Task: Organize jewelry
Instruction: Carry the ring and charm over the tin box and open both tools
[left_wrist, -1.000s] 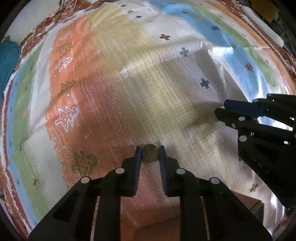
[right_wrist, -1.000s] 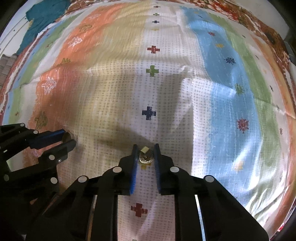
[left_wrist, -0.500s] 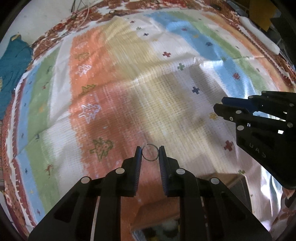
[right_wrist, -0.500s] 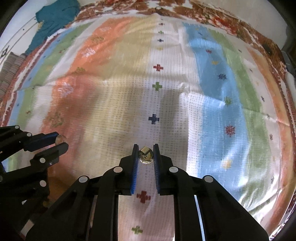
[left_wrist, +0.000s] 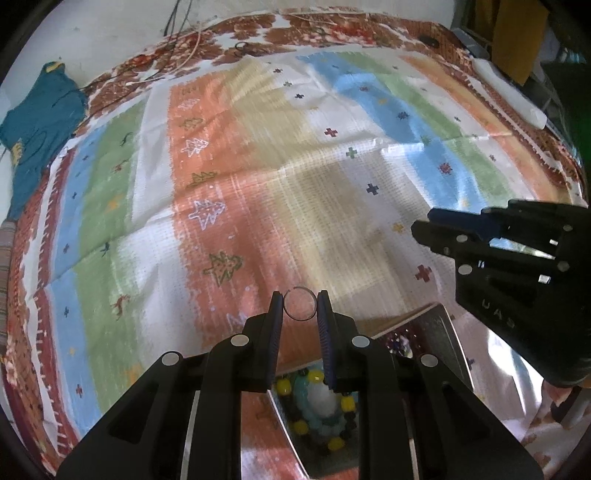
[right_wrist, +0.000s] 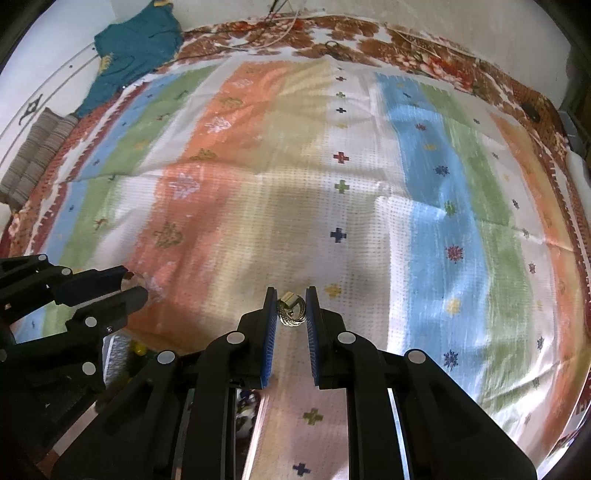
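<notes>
In the left wrist view, the left gripper (left_wrist: 300, 308) clamps 1 thin wire ring (left_wrist: 300, 304) between its 2 fingertips, the ring upright and held above a striped cloth (left_wrist: 229, 192) printed with small crosses and tree shapes. Below and behind the fingers sits 1 box (left_wrist: 428, 325) with shiny walls; inside it lies a cluster of beads (left_wrist: 321, 406), yellow, black and pale green, too blurred to count. At the right of this view the right gripper (left_wrist: 424, 223) reaches in from the side, its 2 fingers close together, though what they hold is hidden from here. 1 teal garment (left_wrist: 40, 125) lies at the far left edge of the cloth, and 1 white bar-shaped object (left_wrist: 509, 92) lies along the far right edge. In the right wrist view, the right gripper (right_wrist: 291, 312) grips 1 gold ring (right_wrist: 291, 314) with a raised top between its 2 blue-lined fingers (right_wrist: 271, 332), above the white stripe of the cloth (right_wrist: 369, 166). The left gripper (right_wrist: 135, 286) shows at the left, its fingers nearly together on something small and pale that I cannot make out. The teal garment (right_wrist: 136, 48) lies at the top left, with 1 striped folded cushion (right_wrist: 37, 158) just beside it. Part of the box (right_wrist: 258, 413) shows beneath the fingers.
</notes>
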